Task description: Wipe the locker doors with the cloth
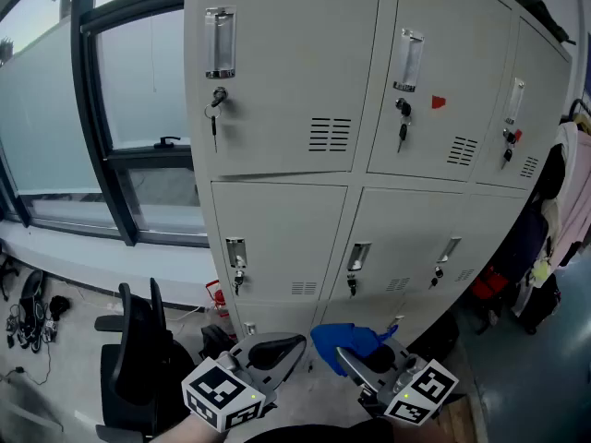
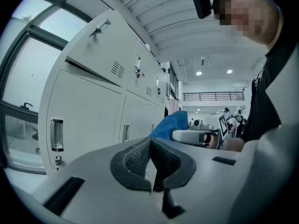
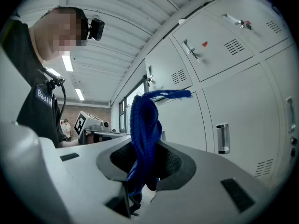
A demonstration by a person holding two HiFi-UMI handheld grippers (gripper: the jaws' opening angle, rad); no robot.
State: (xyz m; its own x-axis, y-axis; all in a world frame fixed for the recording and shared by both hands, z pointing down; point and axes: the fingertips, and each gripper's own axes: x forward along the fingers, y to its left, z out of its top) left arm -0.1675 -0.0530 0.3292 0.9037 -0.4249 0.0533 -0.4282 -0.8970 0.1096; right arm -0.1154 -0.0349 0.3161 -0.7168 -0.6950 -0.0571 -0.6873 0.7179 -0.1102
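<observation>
Right hand-held gripper [image 3: 145,171] pinching blue cloth [image 3: 145,120], office chair [image 1: 138,349] beside lockers [image 1: 286,72]

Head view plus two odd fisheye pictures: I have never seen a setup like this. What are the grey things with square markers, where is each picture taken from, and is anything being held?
There is no robot. A person holds a two-jaw tool in each hand. The head view comes from a camera on the person's head, looking down at grey lockers, a window and a black chair. The other two cameras ride on the tools and look along their jaws. The right tool grips a blue cloth. The left tool has its jaws together with nothing between them.
</observation>
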